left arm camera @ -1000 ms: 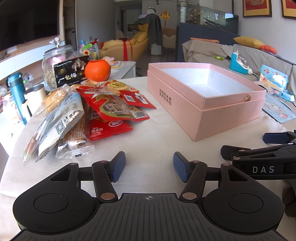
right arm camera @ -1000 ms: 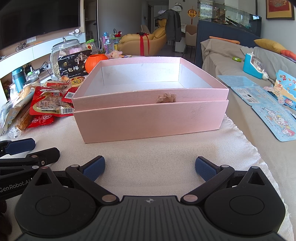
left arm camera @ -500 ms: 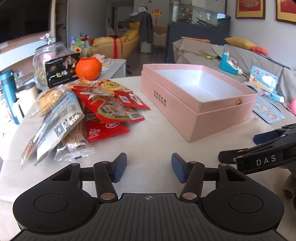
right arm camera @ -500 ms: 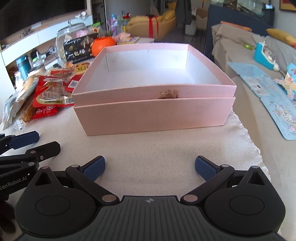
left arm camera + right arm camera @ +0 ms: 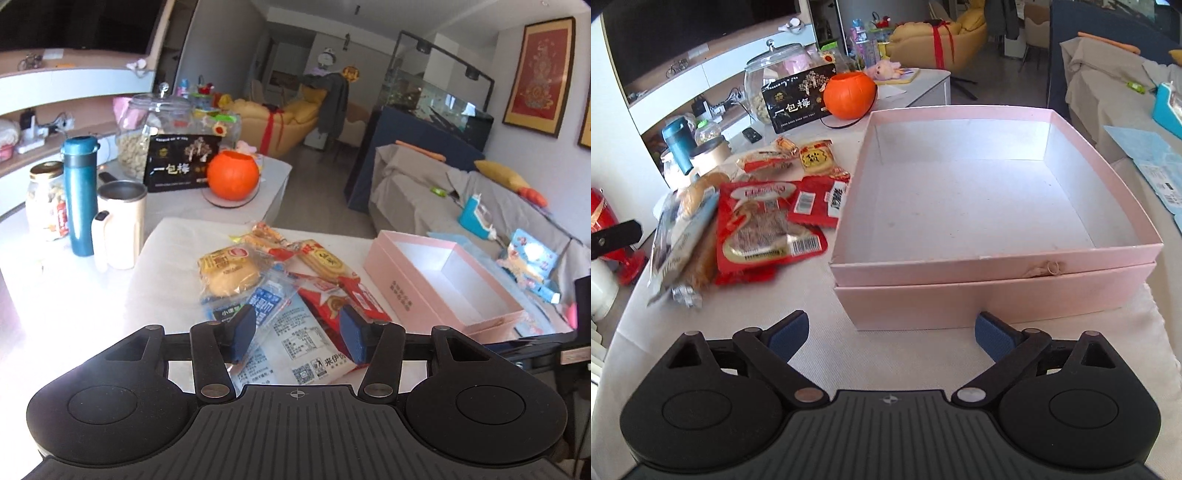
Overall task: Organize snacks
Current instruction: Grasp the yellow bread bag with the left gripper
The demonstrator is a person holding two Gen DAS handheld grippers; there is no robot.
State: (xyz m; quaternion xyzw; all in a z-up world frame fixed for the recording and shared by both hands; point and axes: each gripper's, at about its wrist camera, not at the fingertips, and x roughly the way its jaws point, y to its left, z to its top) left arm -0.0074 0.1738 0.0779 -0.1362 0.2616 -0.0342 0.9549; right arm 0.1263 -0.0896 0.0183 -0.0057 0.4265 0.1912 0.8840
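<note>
A pile of snack packets lies on the white cloth left of an open, empty pink box (image 5: 979, 206). My left gripper (image 5: 297, 334) is open and hovers over the pile, its pads either side of a white and blue packet (image 5: 295, 336). Beyond it lie a bun packet (image 5: 231, 275), a red packet (image 5: 332, 302) and a biscuit packet (image 5: 325, 260). The box shows at the right in the left wrist view (image 5: 443, 280). My right gripper (image 5: 890, 334) is open and empty, just in front of the box's near wall. The red packet (image 5: 764, 225) lies left of the box.
At the back stand an orange pumpkin pot (image 5: 232, 173), a black snack bag (image 5: 177, 166), a glass jar (image 5: 147, 136), a blue flask (image 5: 79, 195) and a cream mug (image 5: 120, 221). A sofa with cushions (image 5: 480, 192) lies right of the table.
My left gripper has risen and swung left over the snack pile. My right gripper has risen and now looks down into the box. Both stay open.
</note>
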